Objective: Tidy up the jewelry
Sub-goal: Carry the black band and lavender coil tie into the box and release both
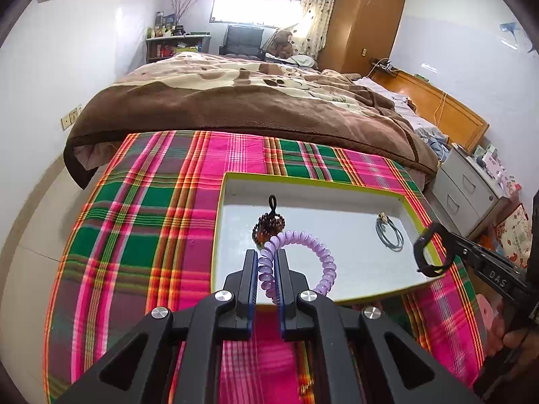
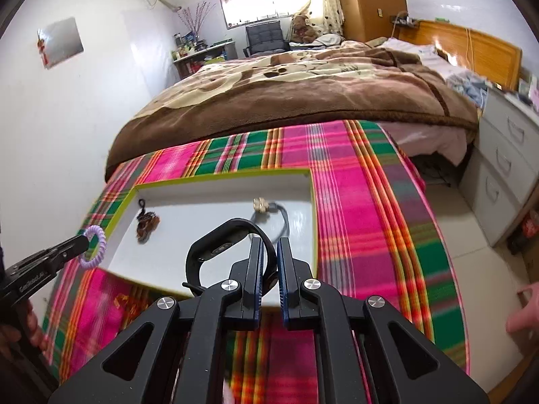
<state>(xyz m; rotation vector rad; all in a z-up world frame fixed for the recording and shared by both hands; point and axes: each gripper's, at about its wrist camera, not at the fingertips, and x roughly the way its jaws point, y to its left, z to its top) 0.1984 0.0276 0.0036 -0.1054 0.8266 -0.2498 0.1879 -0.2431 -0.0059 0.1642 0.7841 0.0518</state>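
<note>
My left gripper (image 1: 267,256) is shut on a purple spiral hair tie (image 1: 313,252), held above the near part of a white tray with a green rim (image 1: 323,176). From the right wrist the same hair tie (image 2: 96,247) hangs at the tray's left edge. My right gripper (image 2: 270,245) is shut on a black wristband (image 2: 215,245), lifted over the tray (image 2: 222,176); the left wrist view shows this wristband (image 1: 429,252) at the tray's right rim. In the tray lie a brown beaded piece with a black loop (image 1: 267,224) (image 2: 145,224) and a grey cord bracelet (image 1: 389,234) (image 2: 274,213).
The tray sits on a pink and green plaid cloth (image 1: 141,222). Behind it is a bed with a brown blanket (image 1: 235,101). A grey drawer cabinet (image 2: 505,175) stands at the right. A hand (image 2: 524,313) shows at the right edge.
</note>
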